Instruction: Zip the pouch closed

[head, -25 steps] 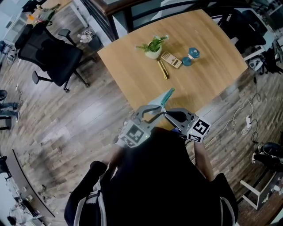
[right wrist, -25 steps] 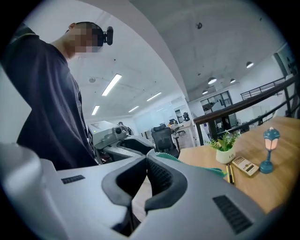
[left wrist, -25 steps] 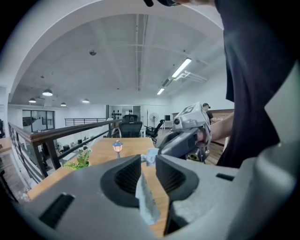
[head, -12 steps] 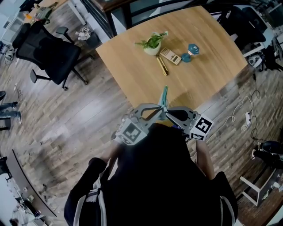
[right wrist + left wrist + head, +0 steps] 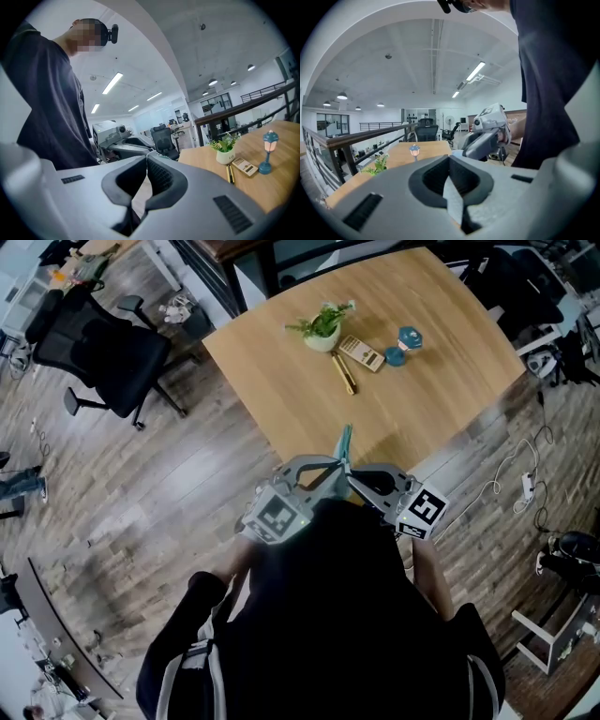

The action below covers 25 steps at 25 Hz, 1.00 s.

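A teal pouch (image 5: 344, 442) hangs in the air over the near edge of the wooden table (image 5: 281, 390), seen edge-on as a thin strip. My left gripper (image 5: 335, 468) has just been closing and is shut on the pouch's lower part; pale fabric (image 5: 453, 199) shows between its jaws. My right gripper (image 5: 350, 474) meets it from the right and is shut on the pouch too, with a sliver of teal (image 5: 161, 157) at its tips. Both grippers point at each other, tips almost touching.
On the far half of the table stand a small potted plant (image 5: 323, 326), a beige calculator (image 5: 361, 352), a yellow pen (image 5: 344, 373) and a blue lamp figurine (image 5: 405, 341). A black office chair (image 5: 103, 352) is at the left; cables (image 5: 511, 479) lie on the floor at the right.
The left gripper's jaws, open a second ago, have closed on the pouch. The pouch swung from leaning right and showing its face to upright and edge-on.
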Tool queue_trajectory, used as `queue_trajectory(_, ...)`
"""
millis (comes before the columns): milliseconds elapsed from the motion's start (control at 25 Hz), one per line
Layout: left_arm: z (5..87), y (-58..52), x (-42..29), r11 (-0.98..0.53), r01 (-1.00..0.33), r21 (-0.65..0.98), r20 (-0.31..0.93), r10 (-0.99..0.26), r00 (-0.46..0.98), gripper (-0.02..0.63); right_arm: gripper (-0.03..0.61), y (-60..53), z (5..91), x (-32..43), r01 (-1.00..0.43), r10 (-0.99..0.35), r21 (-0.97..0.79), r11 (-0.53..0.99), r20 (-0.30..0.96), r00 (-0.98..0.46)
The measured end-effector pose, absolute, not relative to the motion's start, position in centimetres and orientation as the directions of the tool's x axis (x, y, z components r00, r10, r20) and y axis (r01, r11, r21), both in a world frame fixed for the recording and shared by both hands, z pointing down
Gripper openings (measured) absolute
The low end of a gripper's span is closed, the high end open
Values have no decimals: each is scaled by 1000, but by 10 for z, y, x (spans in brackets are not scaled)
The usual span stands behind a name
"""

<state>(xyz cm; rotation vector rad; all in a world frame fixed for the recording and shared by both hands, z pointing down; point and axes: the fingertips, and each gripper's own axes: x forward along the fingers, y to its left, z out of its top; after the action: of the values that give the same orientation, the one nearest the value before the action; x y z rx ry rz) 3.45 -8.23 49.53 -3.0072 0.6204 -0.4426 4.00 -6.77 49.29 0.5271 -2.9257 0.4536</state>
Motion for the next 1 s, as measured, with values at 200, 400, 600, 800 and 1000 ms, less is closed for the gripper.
queue_trajectory(200,496,-82,29,-907,-406,-108,286,-420,861,2,17,-68,495,34,-425,-382,-261,867,199,-902)
queue_trajectory(400,502,-84,22,-896,-432,-98,295,-441,848,2,15,-69,501,28,-474,-427,-261,841,219,-877)
queue_trajectory(600,502,-93,7,-876,-478,68,263,-446,855,2,12,-67,497,34,-484,-434,-263,834,228,-872)
queue_trajectory(800,505,-94,4,-864,-492,108,274,-450,850,2,12,-60,498,41,-486,-434,-259,835,235,-870)
queue_trajectory(1000,510,-102,-5,-830,-542,134,293,-489,822,2,12,-56,496,51,-499,-445,-261,827,238,-863)
